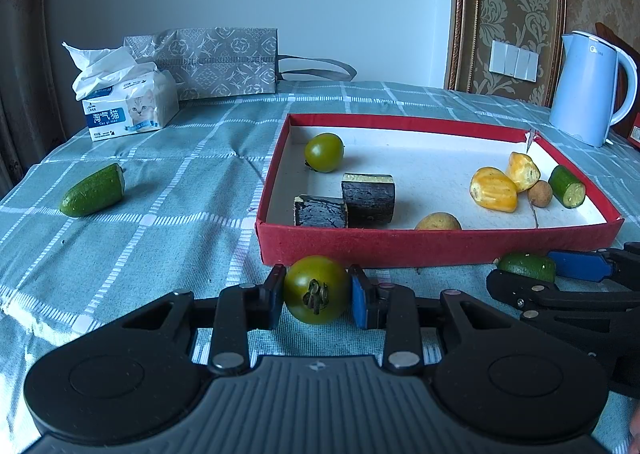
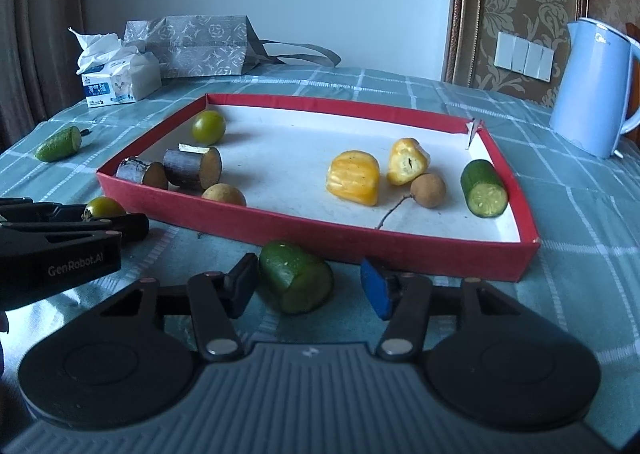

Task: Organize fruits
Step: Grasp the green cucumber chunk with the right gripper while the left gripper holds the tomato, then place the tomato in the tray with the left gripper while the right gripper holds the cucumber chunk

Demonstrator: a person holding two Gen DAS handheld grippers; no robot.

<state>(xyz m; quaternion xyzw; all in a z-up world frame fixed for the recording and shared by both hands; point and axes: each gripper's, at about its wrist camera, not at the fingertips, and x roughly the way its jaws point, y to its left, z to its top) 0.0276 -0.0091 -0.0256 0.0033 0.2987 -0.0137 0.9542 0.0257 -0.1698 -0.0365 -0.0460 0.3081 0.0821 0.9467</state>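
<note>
A red tray [image 1: 400,244] [image 2: 360,238] holds a green tomato [image 1: 324,152], two dark cane pieces [image 1: 368,198], two yellow fruit pieces [image 1: 494,188], two brown round fruits [image 2: 428,190] and a cucumber piece [image 1: 566,186]. My left gripper [image 1: 317,294] is shut on a second green tomato [image 1: 317,290] in front of the tray. My right gripper [image 2: 308,286] is open around a cucumber piece [image 2: 296,278] lying on the cloth, its left finger touching, its right finger apart. A third cucumber piece [image 1: 93,191] lies on the cloth at the left.
A tissue pack [image 1: 128,106] and a grey patterned bag [image 1: 216,62] stand at the back left. A light blue kettle [image 1: 588,90] stands at the back right. The table has a teal checked cloth [image 1: 160,214].
</note>
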